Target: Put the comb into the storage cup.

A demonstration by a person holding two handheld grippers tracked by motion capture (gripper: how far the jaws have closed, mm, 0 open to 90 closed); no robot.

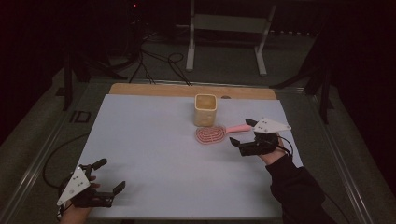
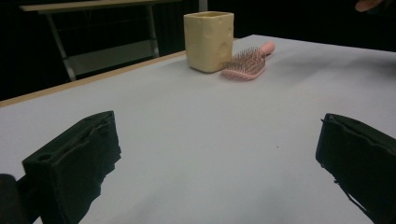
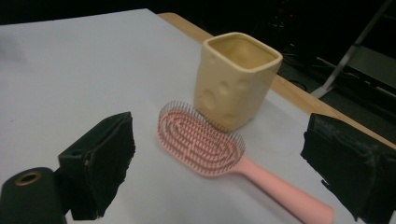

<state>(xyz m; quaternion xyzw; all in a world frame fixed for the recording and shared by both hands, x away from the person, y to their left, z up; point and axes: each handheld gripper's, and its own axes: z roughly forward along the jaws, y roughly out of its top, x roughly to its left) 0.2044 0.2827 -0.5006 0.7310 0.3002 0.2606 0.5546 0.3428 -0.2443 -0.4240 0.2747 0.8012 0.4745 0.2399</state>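
While both tools sit low over the white sheet (image 1: 154, 140), the left gripper (image 1: 106, 175) is nearest, well apart from the cup (image 1: 205, 110), jaws spread wide, nothing held. Right gripper (image 1: 243, 132) is near the cup, jaws also wide open and empty, the handle end of the hairbrush (image 3: 219, 158) between them in the right gripper view. Pink hairbrush lies bristles up, its head just beside the cup, touching or nearly so. Yellow cup, square with dimples, stands upright, farthest back, near the sheet's far edge.
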